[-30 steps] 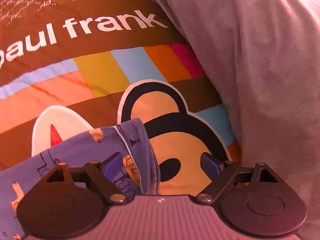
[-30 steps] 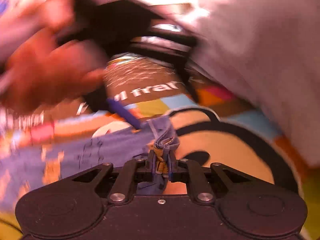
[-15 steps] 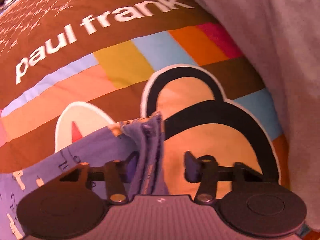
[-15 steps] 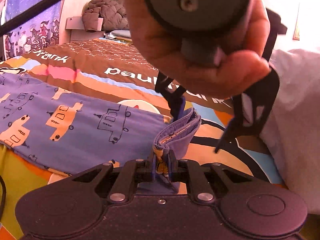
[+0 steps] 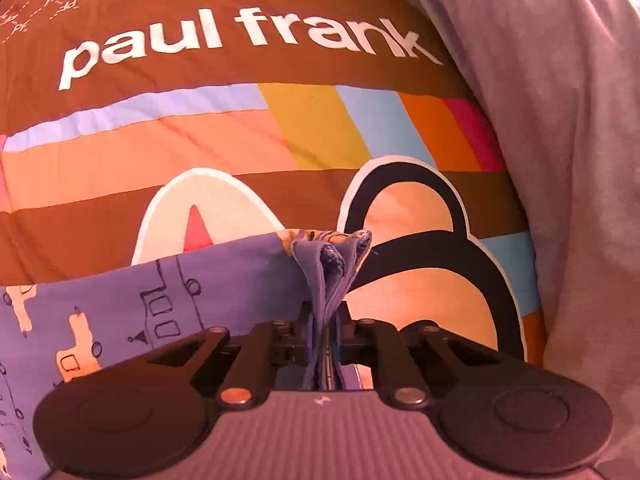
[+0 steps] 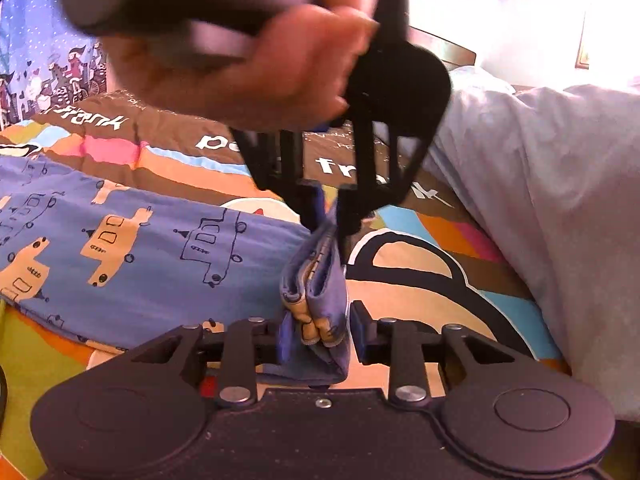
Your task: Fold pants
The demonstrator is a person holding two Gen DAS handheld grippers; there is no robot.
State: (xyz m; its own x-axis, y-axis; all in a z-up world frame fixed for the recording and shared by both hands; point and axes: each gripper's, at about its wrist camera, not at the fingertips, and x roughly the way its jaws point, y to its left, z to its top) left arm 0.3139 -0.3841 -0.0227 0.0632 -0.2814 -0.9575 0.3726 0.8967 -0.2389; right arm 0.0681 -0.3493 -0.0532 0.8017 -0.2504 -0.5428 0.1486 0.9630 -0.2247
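The pants (image 6: 132,236) are blue with orange and outlined trucks, lying on a colourful bedspread (image 6: 420,264). In the left wrist view my left gripper (image 5: 323,340) is shut on the bunched end of the pants (image 5: 328,268). It also shows in the right wrist view (image 6: 328,216), held by a hand, pinching the same fold from above. My right gripper (image 6: 316,336) has its jaws parted around the folded end; the fabric sits between the pads without being squeezed.
A grey-lilac pillow or duvet (image 6: 552,208) rises at the right, also in the left wrist view (image 5: 568,120). The bedspread (image 5: 240,40) carries "paul frank" lettering. A patterned curtain (image 6: 44,52) hangs at far left.
My left gripper closed on the pants' bunched end. My right gripper, shut on the fold before, has opened its jaws. The left hand shifted slightly above the fold.
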